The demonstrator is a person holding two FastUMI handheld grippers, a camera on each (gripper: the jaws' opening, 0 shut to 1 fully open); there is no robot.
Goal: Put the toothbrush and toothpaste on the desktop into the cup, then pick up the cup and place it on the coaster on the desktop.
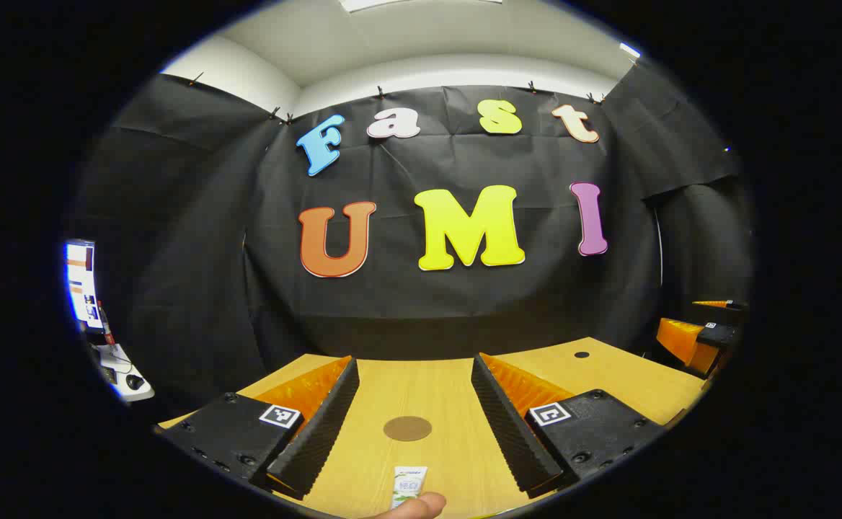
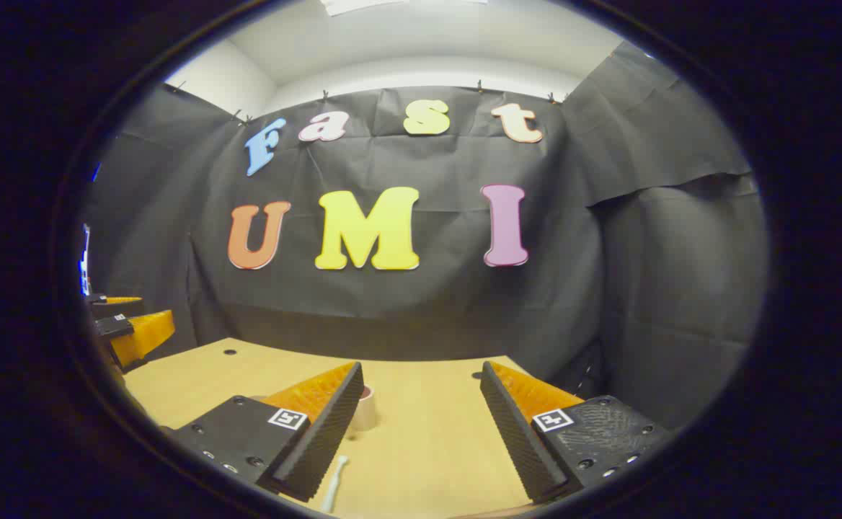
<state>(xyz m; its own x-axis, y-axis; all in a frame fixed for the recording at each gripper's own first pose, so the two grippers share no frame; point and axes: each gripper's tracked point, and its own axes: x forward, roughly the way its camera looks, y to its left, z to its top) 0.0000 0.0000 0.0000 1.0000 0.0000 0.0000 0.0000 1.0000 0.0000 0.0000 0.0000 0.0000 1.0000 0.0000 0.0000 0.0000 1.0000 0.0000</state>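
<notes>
I am at the start: both my tongs, left [image 1: 414, 411] and right [image 2: 421, 422], gape wide and hold nothing. The paste [image 1: 408, 484] lies on the desk [image 1: 630, 393] just below my left tongs, with the coaster [image 1: 407, 428] a little beyond; the brush [image 2: 334, 481] lies by my right tongs, near the cup [image 2: 365, 408]. I judge the next move is to lower and close on the paste or brush; I cannot tell what is in the cup.

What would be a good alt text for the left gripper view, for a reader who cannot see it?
The open left gripper hovers over a wooden desktop, its two fingers framing a round brown coaster. Nearer the camera lies a toothpaste tube, with a fingertip touching its near end.
</notes>
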